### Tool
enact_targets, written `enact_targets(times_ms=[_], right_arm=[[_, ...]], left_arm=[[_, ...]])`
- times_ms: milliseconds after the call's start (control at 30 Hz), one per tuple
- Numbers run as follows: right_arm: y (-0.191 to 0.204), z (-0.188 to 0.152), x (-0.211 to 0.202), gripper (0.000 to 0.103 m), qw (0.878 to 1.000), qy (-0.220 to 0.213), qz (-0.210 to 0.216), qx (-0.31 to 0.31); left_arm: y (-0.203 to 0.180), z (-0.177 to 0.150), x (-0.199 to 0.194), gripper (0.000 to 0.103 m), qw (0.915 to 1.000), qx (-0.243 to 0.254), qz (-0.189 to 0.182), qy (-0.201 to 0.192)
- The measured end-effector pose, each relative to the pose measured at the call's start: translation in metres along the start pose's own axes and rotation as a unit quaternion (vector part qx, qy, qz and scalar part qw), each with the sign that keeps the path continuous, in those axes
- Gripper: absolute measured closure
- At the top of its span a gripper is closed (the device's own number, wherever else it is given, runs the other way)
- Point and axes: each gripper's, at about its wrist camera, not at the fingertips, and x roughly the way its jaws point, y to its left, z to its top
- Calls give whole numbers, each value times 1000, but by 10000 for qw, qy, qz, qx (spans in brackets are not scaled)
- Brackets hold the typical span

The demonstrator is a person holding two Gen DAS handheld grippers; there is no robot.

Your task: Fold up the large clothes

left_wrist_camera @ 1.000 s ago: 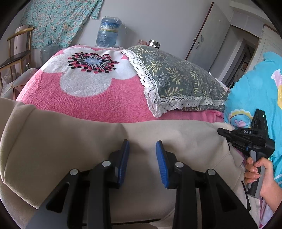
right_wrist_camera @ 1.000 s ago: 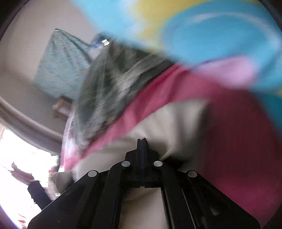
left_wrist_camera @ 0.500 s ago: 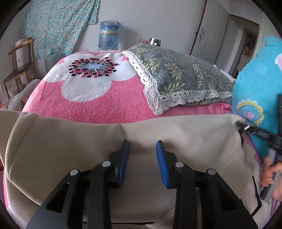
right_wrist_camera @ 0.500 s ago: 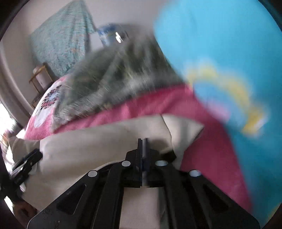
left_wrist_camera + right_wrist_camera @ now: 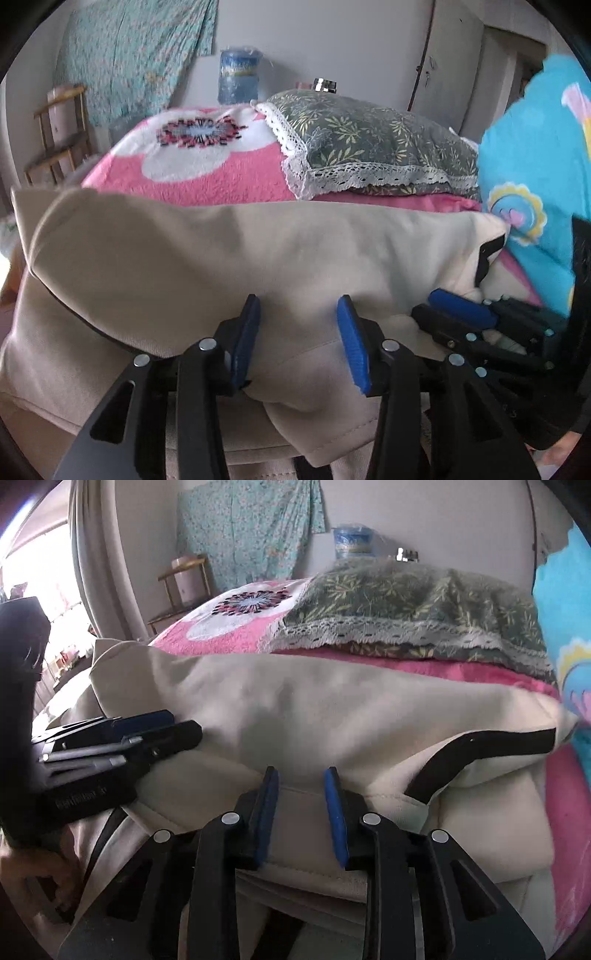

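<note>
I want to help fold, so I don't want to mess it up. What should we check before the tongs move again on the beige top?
1. Left tongs let go: ok. Jaws have just been opening; cloth lies between them, not pinched.
2. Right tongs let go: ok. Also just been opening, cloth between, not pinched.
3. Beige top folded over: ok, the upper layer lies on the lower one.
4. Edges matched: not ok, the lower layer pokes out past the black trim.
5. Pillow clear: ok, pink blanket shows between it and the top.
6. Near hem flat: cannot tell, the tongs hide it.
</note>
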Motion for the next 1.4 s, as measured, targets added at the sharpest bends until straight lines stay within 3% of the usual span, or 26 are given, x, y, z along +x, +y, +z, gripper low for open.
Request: enact_targets(times_ms=[200, 300, 333, 400, 467, 533, 600, 733, 1400], right_arm=[[-4, -2, -6, 76, 9999, 4, 92, 77], [-6, -4, -12, 76, 9999, -7, 103, 87], [-13, -10, -16, 76, 9999, -12, 121, 106], [-18, -16, -19, 76, 9999, -16, 131, 109], [-18, -18, -21, 76, 9999, -16, 129, 108], [-18, -17, -21, 76, 9999, -17, 109, 94], [-16, -17, -21, 76, 9999, -3, 71, 77], [-16, -16, -19, 76, 10000, 38, -4, 29], [-26, -12, -27, 76, 9986, 508, 132, 7]], left_arm=[[2, -1, 1, 60, 10000, -11, -1, 6], [4, 8, -2, 60, 9998, -58, -46, 188], [2, 10, -11, 60, 9999, -79, -9, 100], [-2, 16, -41, 60, 9989, -84, -26, -452], [-9, 19, -52, 60, 9980, 84, -52, -625], [-12, 17, -40, 60, 9991, 183, -186, -331], [-17, 4, -9, 53, 9981, 367, -354, 358], [-24, -8, -5, 53, 9971, 734, -109, 154], [-25, -7, -1, 52, 9968, 739, -121, 273]])
